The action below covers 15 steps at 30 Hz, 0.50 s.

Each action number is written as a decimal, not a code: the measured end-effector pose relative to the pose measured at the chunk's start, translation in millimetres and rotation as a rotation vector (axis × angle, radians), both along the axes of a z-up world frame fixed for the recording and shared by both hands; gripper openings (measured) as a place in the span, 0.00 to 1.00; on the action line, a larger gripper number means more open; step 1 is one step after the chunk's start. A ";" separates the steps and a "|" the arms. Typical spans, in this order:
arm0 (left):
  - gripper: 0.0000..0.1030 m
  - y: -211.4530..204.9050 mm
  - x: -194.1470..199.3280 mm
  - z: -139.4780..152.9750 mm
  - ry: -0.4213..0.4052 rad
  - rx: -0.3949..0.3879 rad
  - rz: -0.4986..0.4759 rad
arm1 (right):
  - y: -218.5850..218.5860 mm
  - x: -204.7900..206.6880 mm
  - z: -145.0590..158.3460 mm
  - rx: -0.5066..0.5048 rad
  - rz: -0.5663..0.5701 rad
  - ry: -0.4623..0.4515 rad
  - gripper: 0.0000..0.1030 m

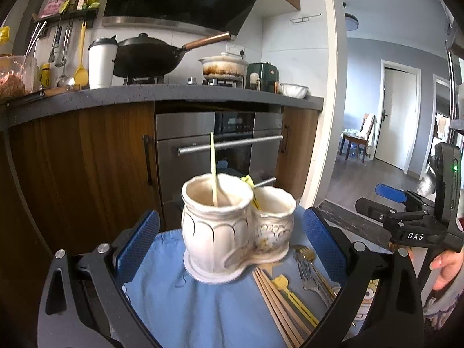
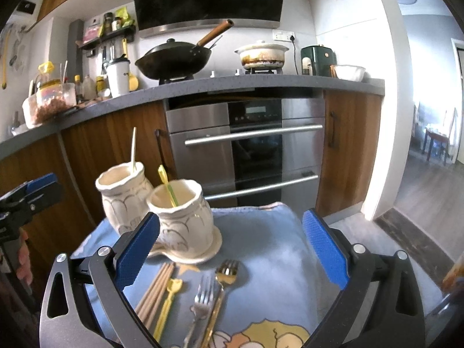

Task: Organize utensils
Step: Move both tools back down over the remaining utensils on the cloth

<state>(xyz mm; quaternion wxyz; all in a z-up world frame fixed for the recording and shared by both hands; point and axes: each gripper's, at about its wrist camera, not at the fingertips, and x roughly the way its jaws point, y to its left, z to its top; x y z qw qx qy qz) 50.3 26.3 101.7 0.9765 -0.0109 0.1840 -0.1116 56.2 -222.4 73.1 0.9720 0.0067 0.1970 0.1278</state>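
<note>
Standing in the twin holder (image 1: 232, 226), two yellow utensils (image 2: 167, 187); both grippers' fingers (image 1: 136, 240) spread apart.

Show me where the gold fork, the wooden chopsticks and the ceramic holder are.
gold fork (image 2: 228, 269): right wrist view, on its tines.
wooden chopsticks (image 2: 156, 290): right wrist view, middle of the bundle.
ceramic holder (image 1: 214, 229): left wrist view, front wall of the bigger cup.

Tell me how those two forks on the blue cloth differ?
The gold fork is yellow-toned; the silver fork is grey steel. The gold fork's head lies farther from the camera, nearer the holder; the silver fork's sits closer. Both lie flat, side by side, tines toward the holder.
</note>
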 end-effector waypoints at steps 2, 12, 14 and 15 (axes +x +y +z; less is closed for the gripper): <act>0.95 0.4 -1.9 -3.8 0.014 0.006 0.003 | -3.3 -2.2 -4.2 -0.009 -0.001 0.010 0.95; 0.95 -5.0 -2.0 -40.7 0.148 0.042 0.008 | -14.8 -6.0 -35.4 -0.048 0.019 0.105 0.95; 0.95 -8.6 -0.8 -52.5 0.191 0.050 -0.002 | -16.6 -6.4 -45.1 -0.057 0.027 0.136 0.95; 0.95 -11.5 0.5 -60.1 0.222 0.051 -0.009 | -17.2 -6.7 -49.2 -0.060 0.032 0.150 0.95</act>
